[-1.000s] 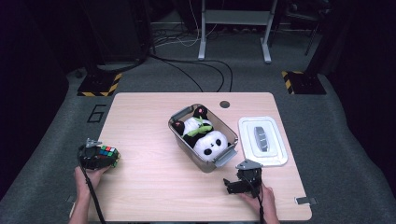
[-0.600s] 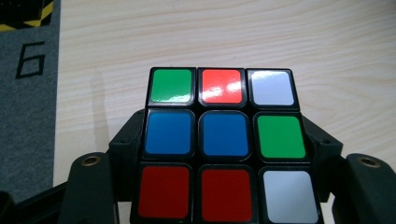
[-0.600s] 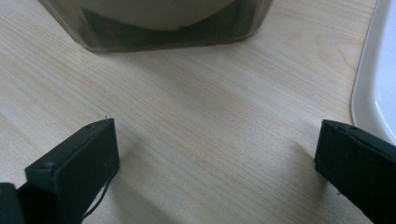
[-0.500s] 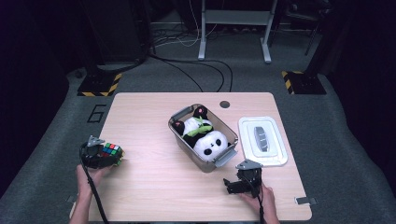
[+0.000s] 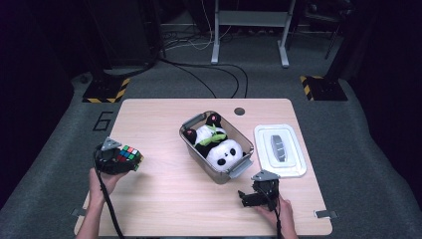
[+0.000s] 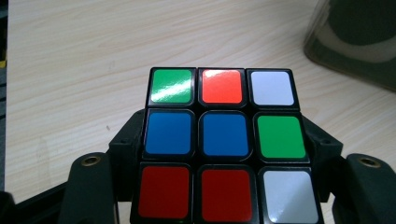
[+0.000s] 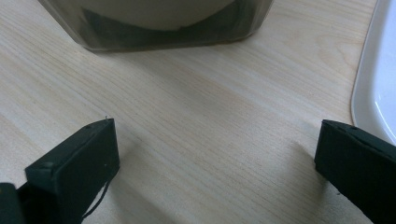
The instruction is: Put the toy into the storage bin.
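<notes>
Cube gripped, bin nearly full

My left jaws (image 6: 219, 205) clamp the puzzle cube (image 6: 223, 144) above the tabletop's (image 5: 164, 199) left edge; my right jaws (image 7: 215, 158) gape empty. The panda (image 5: 219, 147) crowds the bin (image 5: 238, 168), so the cube may perch and roll off.

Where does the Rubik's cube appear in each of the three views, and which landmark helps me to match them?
High view: the Rubik's cube is at the left, held in the left hand-held gripper.
Left gripper view: it sits at bottom centre, between the black jaws.
Right gripper view: not in it.
Shared landmark: the clear bin with the panda plush.
</notes>
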